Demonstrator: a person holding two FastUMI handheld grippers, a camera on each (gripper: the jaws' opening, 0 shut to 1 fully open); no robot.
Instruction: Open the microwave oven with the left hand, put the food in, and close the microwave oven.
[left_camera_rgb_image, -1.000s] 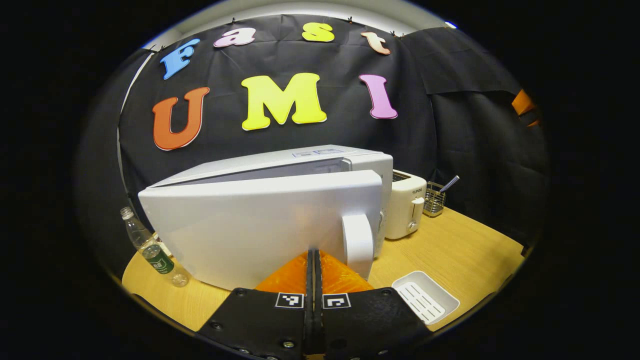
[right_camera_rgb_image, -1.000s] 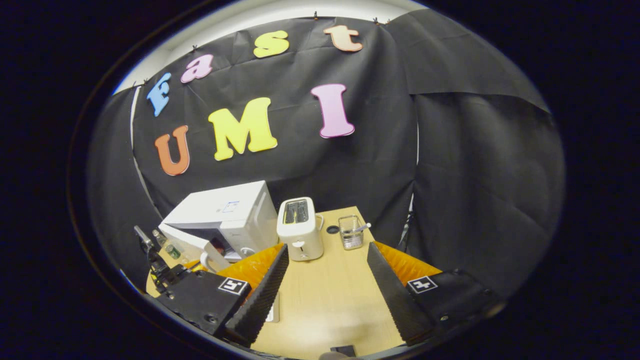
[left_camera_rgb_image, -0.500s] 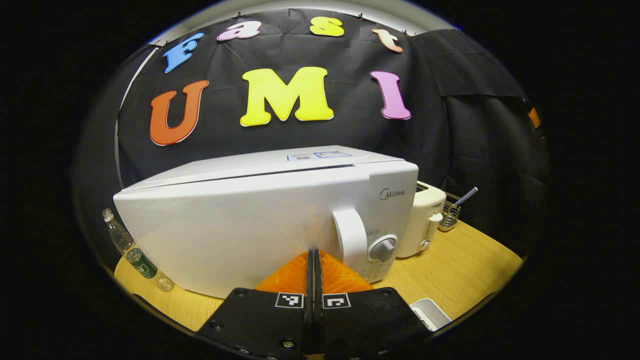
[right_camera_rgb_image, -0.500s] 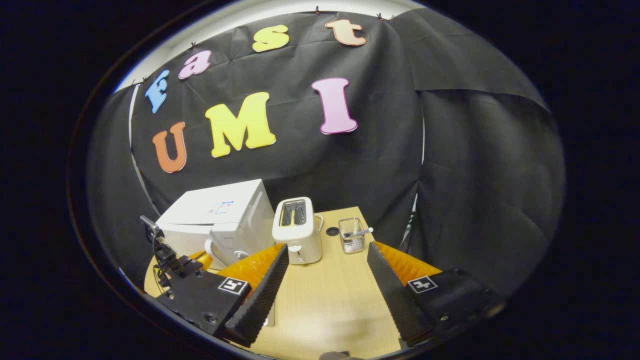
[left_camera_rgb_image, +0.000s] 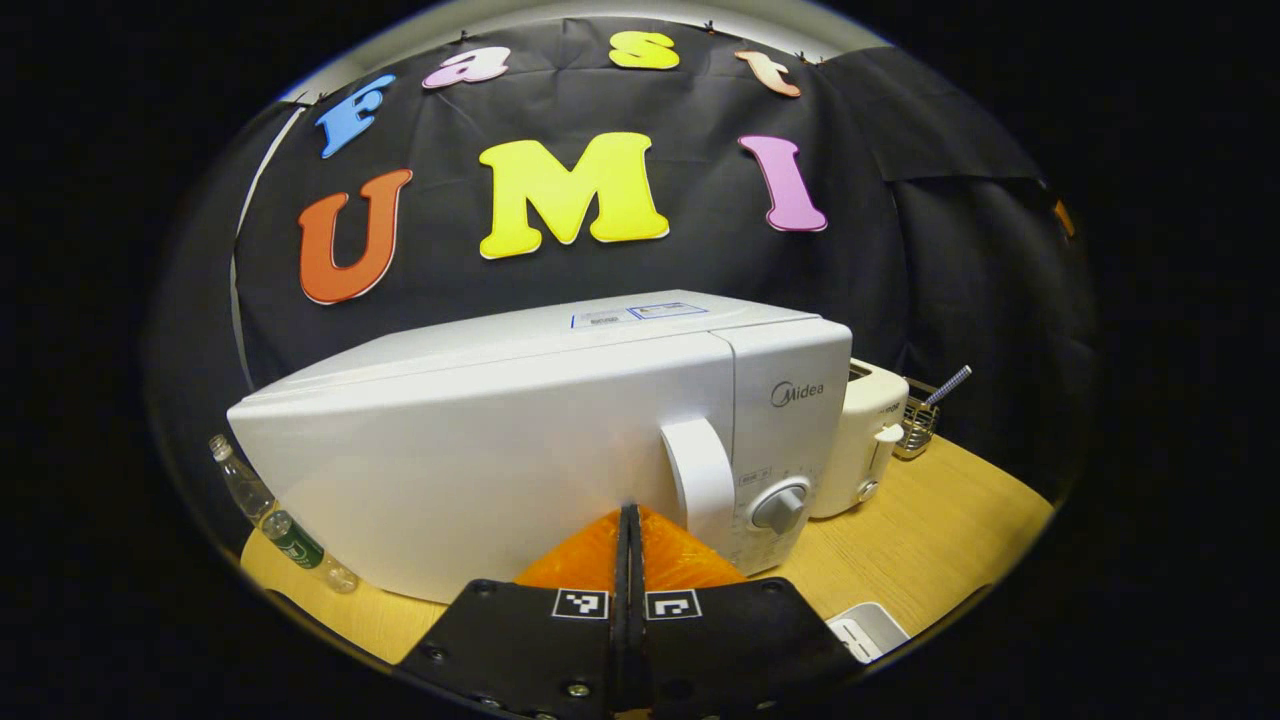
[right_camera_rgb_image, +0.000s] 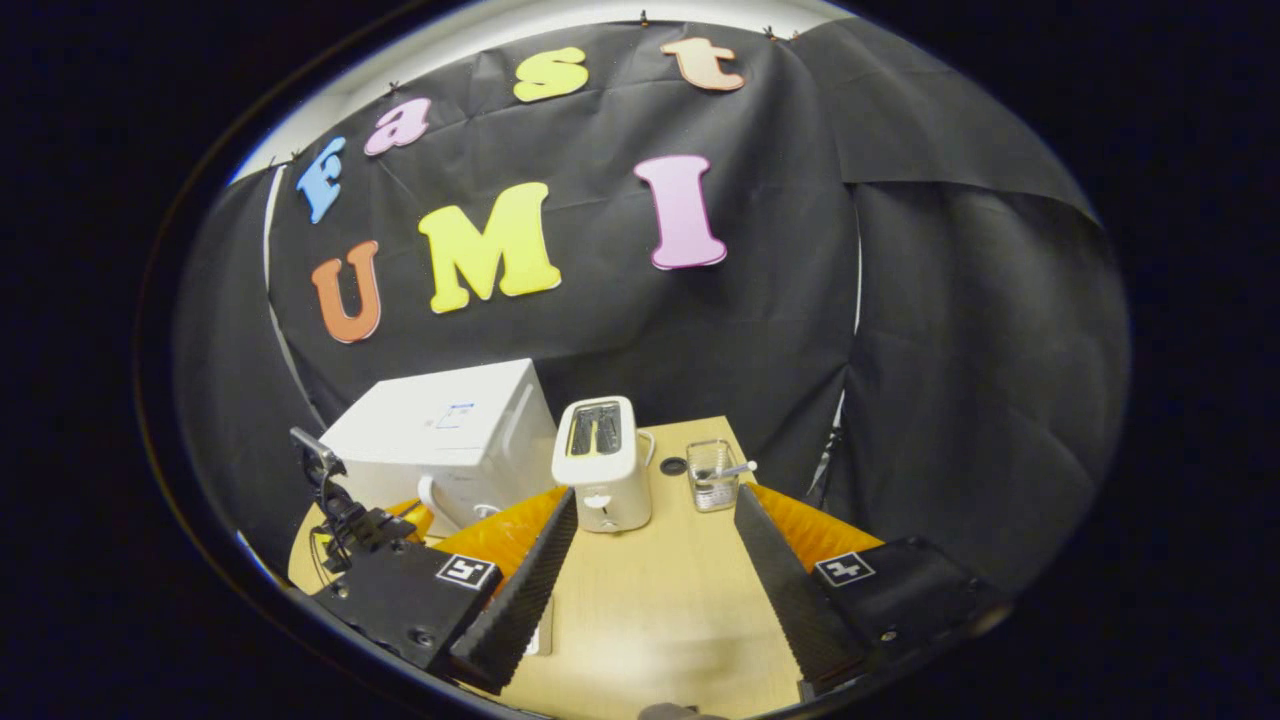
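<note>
Both fingers of the left gripper (left_camera_rgb_image: 628, 520) pressed together, empty, tips against the microwave (left_camera_rgb_image: 520, 440) door, which sits flush shut. Handle (left_camera_rgb_image: 700, 480) just right of tips. Right gripper (right_camera_rgb_image: 655, 520) spread wide over table (right_camera_rgb_image: 650, 600), toaster (right_camera_rgb_image: 600, 465) ahead.

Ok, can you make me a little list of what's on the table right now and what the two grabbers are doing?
microwave: white box-shaped microwave oven, door shut flush
handle: white curved door handle, nothing gripping it
left gripper: shut, empty, at the door front
right gripper: open, empty, above the wooden table
toaster: cream toaster, right of microwave
bottle: clear plastic bottle, left of microwave
</note>
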